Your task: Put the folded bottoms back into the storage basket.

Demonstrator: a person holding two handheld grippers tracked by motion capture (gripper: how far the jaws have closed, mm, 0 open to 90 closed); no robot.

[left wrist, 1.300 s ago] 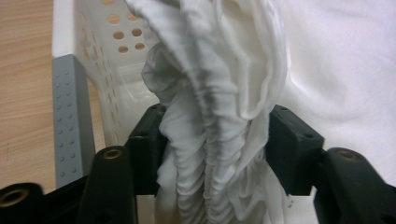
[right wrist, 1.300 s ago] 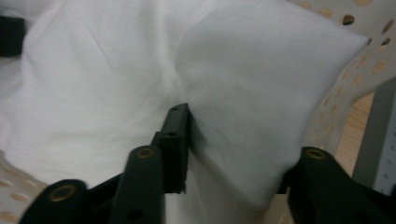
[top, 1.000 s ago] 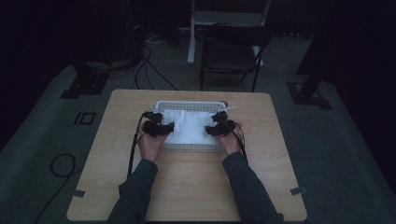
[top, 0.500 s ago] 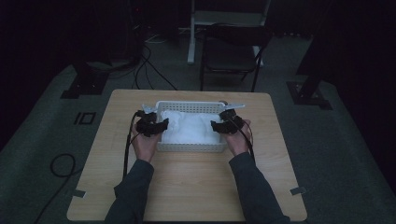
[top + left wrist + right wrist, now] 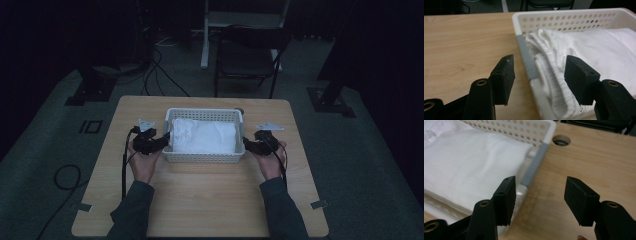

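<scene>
My left tongs (image 5: pixel 537 72): jaws apart, clamped on nothing. They straddle the left rim of the white perforated plastic basket (image 5: pixel 574 21), one pad over the wood outside, the other over the cloth inside. They have just been opening a little, with the rim and the cloth edge between them but no pad pressing that I can make out.
Grey strip (image 5: pixel 527 58): a matte band along that left rim; its lower end is lost behind the bulging cloth.
White folded cloth (image 5: pixel 604 52): lies inside the basket and covers its floor. A ribbed, bunched edge spills over the rim beside my left tongs; the near part is blurred and cut off at the bottom of my left gripper view.
Basket in the high view (image 5: pixel 204 115): at the middle of the light wooden table (image 5: pixel 200 200), between my two hands; the room around is too dark to read.
My right tongs (image 5: pixel 539 195): jaws apart, nothing grasped. They have just been closing slightly. One pad sits at the basket's right rim, the other over bare wood; I cannot tell whether the inner pad touches the rim.
Round hole in the tabletop (image 5: pixel 560 140): just past the basket's far right corner, its inside dim.
</scene>
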